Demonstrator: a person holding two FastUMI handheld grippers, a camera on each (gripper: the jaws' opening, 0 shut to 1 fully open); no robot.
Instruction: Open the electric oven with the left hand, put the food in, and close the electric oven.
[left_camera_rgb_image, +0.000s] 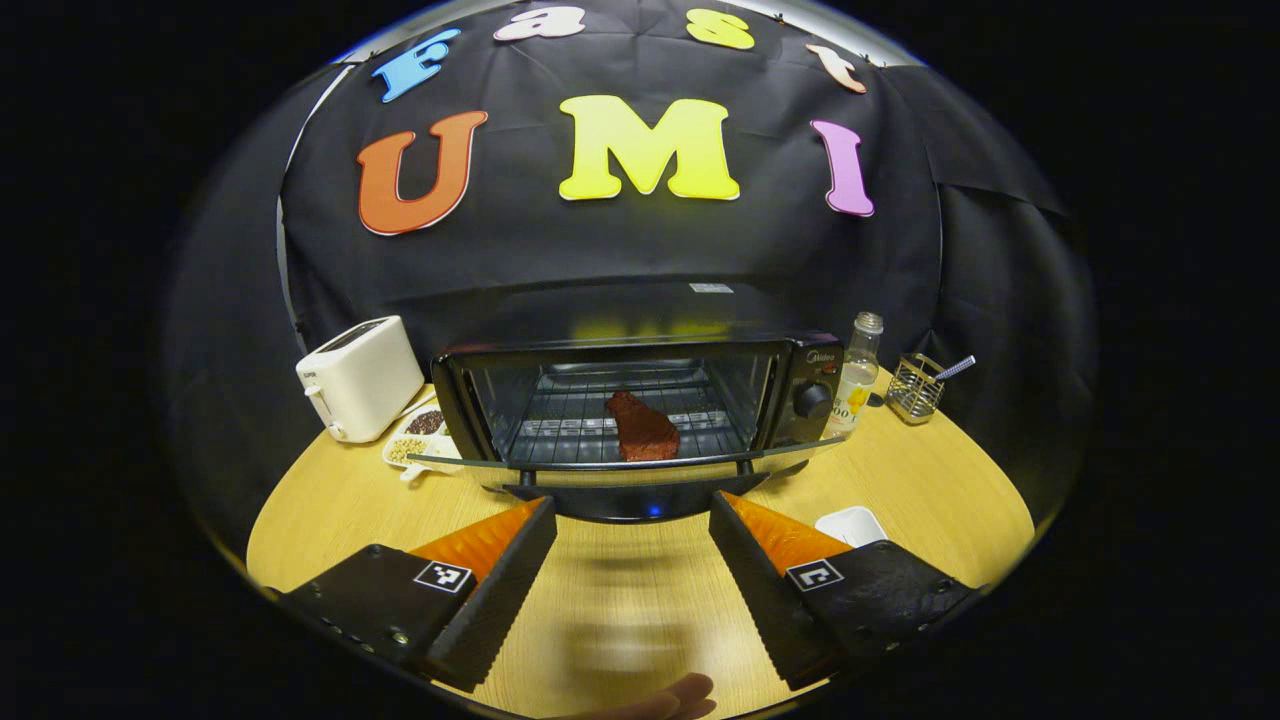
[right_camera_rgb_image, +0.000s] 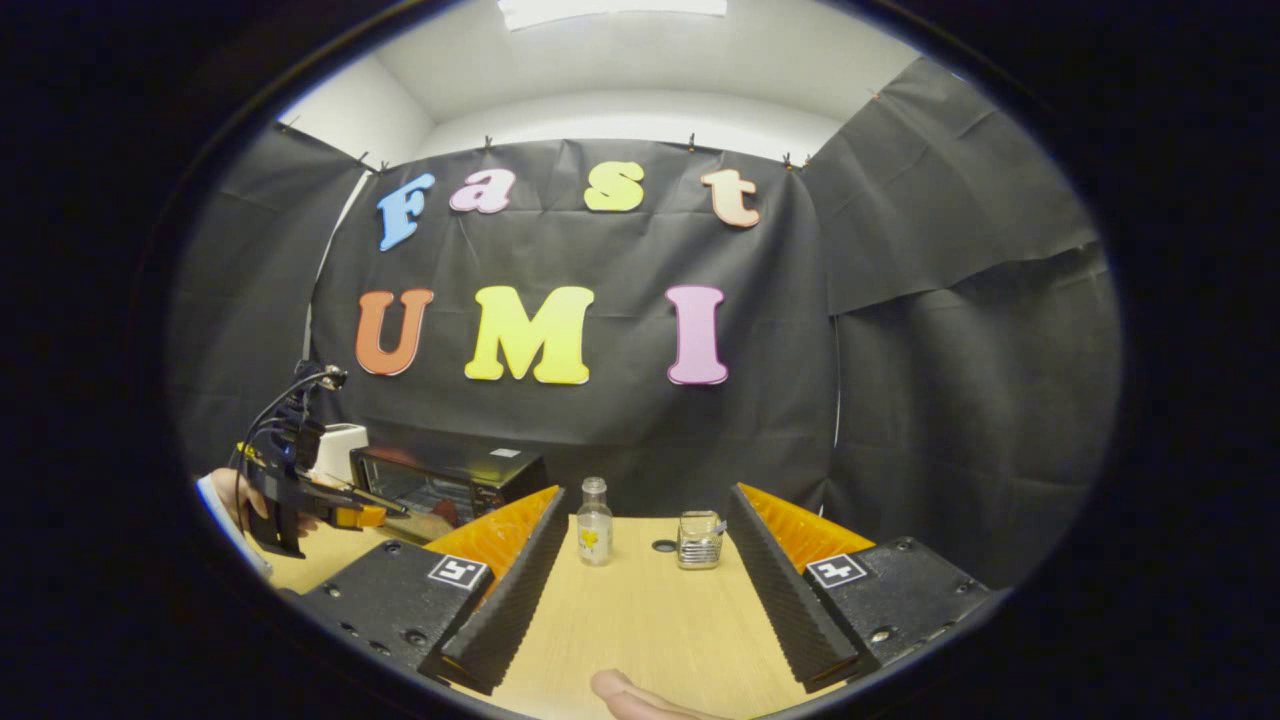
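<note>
Black cloth hangs behind a round wooden table (left_camera_rgb_image: 900, 480).

In the left gripper view, the left gripper (left_camera_rgb_image: 632, 520) is held low over the table with its two fingers wide apart and nothing between them. It points at the electric oven (left_camera_rgb_image: 640, 410), which sits at the far side of the table. The oven door (left_camera_rgb_image: 620, 465) is folded down flat and open, just past the fingertips. A brown piece of food (left_camera_rgb_image: 641, 427) lies on the wire rack inside the oven.

Left of the oven stands a white toaster (left_camera_rgb_image: 360, 377), and a small dish (left_camera_rgb_image: 420, 435) with beans or seeds lies near it. Right of the oven stands a clear bottle (left_camera_rgb_image: 858, 375), then a wire basket (left_camera_rgb_image: 915, 388). A small white dish (left_camera_rgb_image: 850, 523) sits near the right finger.

In the right gripper view, the right gripper (right_camera_rgb_image: 645, 505) also has its fingers spread apart, holding nothing. The bottle (right_camera_rgb_image: 594, 521) and the wire basket (right_camera_rgb_image: 699, 540) stand past them. Far to the left a hand (right_camera_rgb_image: 232, 497) holds the other gripper in front of the oven (right_camera_rgb_image: 450, 480); it looks open, but it is too small to be sure.
</note>
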